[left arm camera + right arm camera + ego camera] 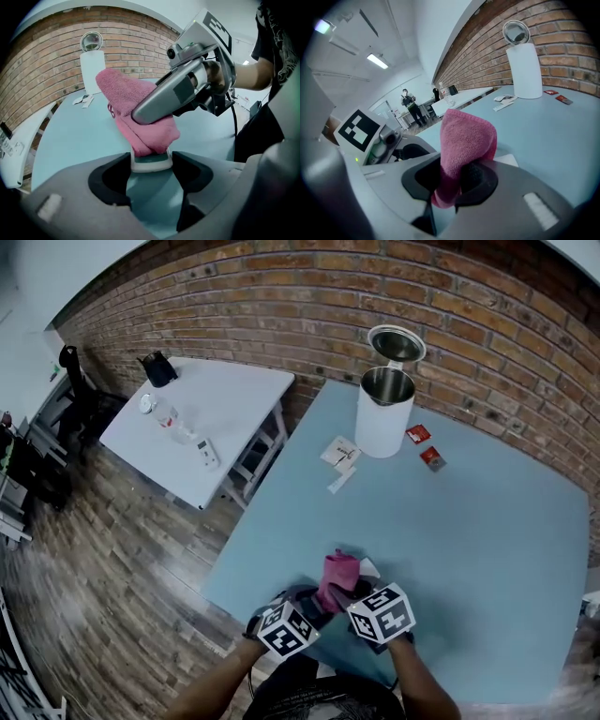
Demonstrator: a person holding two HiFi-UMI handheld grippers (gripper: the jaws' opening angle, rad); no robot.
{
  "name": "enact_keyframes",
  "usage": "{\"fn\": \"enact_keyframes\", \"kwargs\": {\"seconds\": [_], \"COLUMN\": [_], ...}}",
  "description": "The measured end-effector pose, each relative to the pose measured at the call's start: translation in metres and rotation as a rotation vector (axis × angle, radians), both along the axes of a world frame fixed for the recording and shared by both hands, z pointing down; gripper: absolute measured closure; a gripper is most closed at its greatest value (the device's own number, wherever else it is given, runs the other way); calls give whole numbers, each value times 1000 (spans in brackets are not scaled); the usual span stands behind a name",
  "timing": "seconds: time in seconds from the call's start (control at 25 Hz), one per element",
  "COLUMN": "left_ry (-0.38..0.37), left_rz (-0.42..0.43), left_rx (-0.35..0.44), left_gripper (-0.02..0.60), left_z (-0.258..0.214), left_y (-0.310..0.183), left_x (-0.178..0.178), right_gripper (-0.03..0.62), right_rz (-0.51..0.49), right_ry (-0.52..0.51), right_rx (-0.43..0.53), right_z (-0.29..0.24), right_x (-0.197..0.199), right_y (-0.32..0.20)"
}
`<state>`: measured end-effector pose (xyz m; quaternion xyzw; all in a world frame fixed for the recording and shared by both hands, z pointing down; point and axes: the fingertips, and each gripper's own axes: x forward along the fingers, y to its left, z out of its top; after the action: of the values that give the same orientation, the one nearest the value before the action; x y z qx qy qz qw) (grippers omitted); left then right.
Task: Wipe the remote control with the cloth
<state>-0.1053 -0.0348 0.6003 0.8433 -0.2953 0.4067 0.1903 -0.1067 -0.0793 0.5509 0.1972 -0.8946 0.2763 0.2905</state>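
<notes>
A pink cloth [339,576] is bunched in my right gripper [349,594], which is shut on it near the front edge of the blue table [469,521]. In the right gripper view the cloth [466,136] stands up out of the jaws of the right gripper [457,180]. My left gripper [151,176] holds the white-rimmed end of the remote control [150,161] between its pads. The cloth [136,112] lies on top of the remote and hides most of it. The two grippers are close together, almost touching.
A white kettle [384,409] with its lid open stands at the far side of the table. Two red packets [419,434] and some paper slips [340,454] lie beside it. A white table [234,399] with small items stands to the left. A person [408,101] stands far off.
</notes>
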Motion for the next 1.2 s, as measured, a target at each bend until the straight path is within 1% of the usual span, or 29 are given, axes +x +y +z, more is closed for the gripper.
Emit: {"fn": "enact_keyframes", "kwargs": {"seconds": [0.36, 0.44, 0.6, 0.72, 0.92, 1.2], "left_ry": [14, 11, 12, 16, 15, 6], "left_rz": [15, 19, 23, 21, 21, 20], "left_rx": [-14, -19, -20, -18, -20, -28], "left_gripper": [304, 304, 305, 305, 305, 305], "left_z": [0, 0, 0, 1, 1, 1], "left_y": [0, 1, 1, -1, 0, 1], "left_x": [0, -1, -2, -2, -2, -4], "right_gripper": [520, 520, 520, 520, 520, 520], "right_rz": [79, 114, 223, 285, 369, 455], "right_ry": [-22, -35, -59, -73, -95, -110], "right_rx": [-19, -28, -59, -59, -70, -75], "right_z": [2, 2, 4, 4, 5, 5], "right_x": [12, 18, 38, 53, 75, 103], "right_y": [-12, -17, -36, -48, -61, -74]}}
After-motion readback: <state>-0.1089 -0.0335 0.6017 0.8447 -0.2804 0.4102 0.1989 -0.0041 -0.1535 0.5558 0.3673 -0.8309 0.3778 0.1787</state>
